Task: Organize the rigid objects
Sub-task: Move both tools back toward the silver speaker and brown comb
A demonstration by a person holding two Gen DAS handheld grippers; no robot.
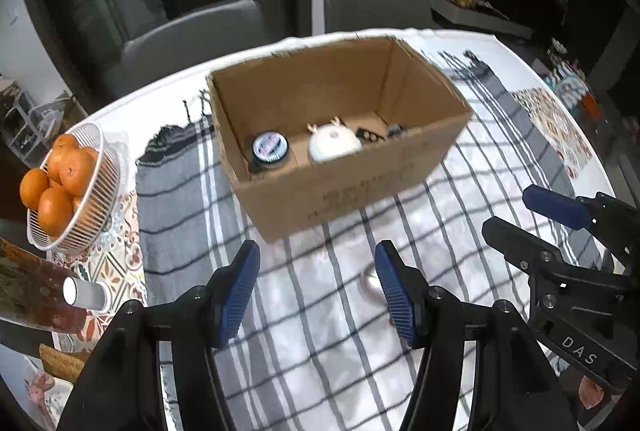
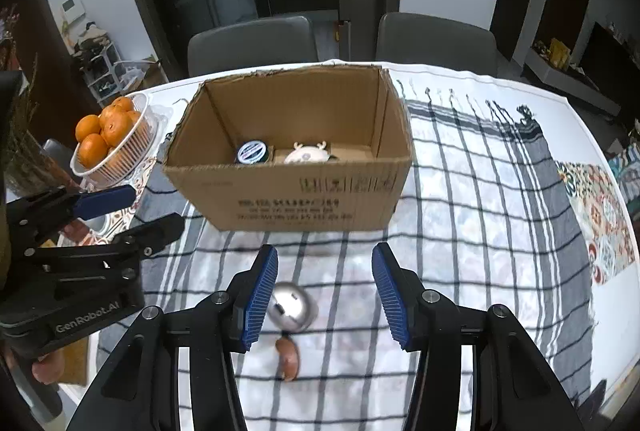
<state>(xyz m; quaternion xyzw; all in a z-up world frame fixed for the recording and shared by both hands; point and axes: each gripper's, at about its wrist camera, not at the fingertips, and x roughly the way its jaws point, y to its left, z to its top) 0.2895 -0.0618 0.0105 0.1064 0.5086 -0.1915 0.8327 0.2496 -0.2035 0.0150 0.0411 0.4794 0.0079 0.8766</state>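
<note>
An open cardboard box (image 1: 360, 191) (image 2: 304, 199) stands on the checked cloth. Inside it lie a round tin with a blue-white lid (image 1: 270, 147) (image 2: 251, 152), a white antlered figure (image 1: 334, 145) (image 2: 307, 155) and small dark items (image 1: 376, 135). A shiny silver ball-like object (image 2: 290, 305) (image 1: 370, 285) lies on the cloth in front of the box, with a small brown object (image 2: 289, 357) just behind it. My right gripper (image 2: 324, 295) is open, its left pad beside the silver object. My left gripper (image 1: 318, 291) is open and empty.
A white basket of oranges (image 1: 76, 191) (image 2: 116, 143) stands left of the box. A patterned vase (image 1: 36, 291) and a small white cylinder (image 1: 86, 294) stand at the left table edge. Two grey chairs (image 2: 256, 43) stand behind the table. A patterned mat (image 2: 604, 215) lies at the right.
</note>
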